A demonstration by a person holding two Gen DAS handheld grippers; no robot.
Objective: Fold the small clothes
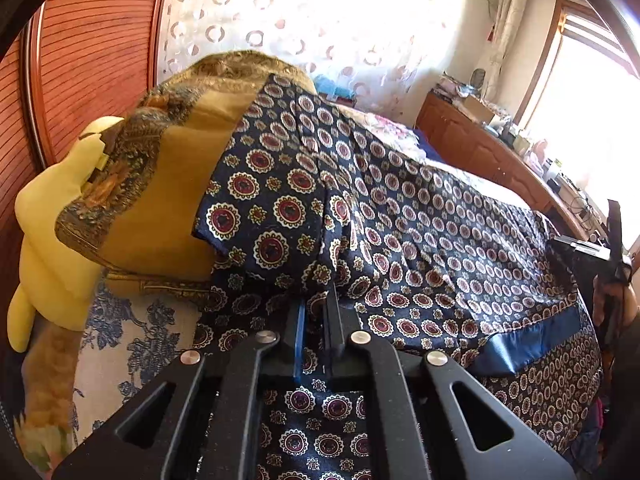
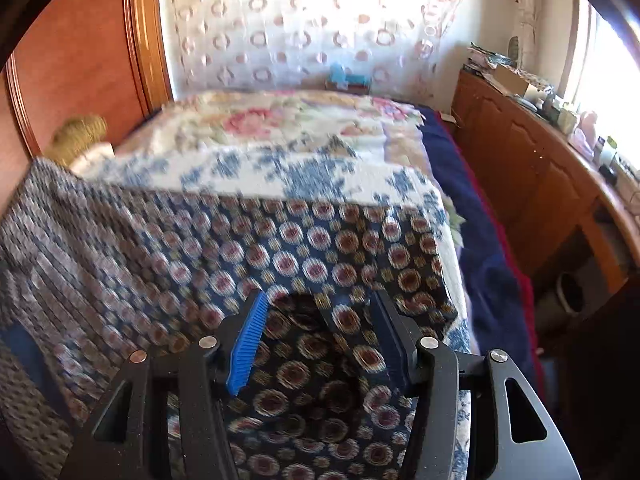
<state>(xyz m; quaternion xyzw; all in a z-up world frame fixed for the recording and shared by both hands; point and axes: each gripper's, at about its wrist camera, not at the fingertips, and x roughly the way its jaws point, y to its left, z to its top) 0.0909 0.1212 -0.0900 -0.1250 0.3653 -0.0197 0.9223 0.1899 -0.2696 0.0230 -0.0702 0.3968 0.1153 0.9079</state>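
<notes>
A navy garment (image 1: 400, 216) printed with red and white medallions lies spread across the bed, with a plain blue band (image 1: 524, 340) at its near right. My left gripper (image 1: 318, 312) is shut on a raised fold of this garment near its left side. The same garment (image 2: 280, 248) fills the lower right wrist view, blurred. My right gripper (image 2: 320, 312) is open, its jaws wide apart with the cloth lying between and under them. The other gripper shows at the right edge of the left wrist view (image 1: 612, 240).
A gold patterned pillow (image 1: 160, 184) and a yellow plush toy (image 1: 52, 240) lie at the bed's head by the wooden headboard (image 1: 80, 40). The bed has a floral cover (image 2: 280, 148). A cluttered wooden sideboard (image 2: 532, 152) runs along the right, under a window.
</notes>
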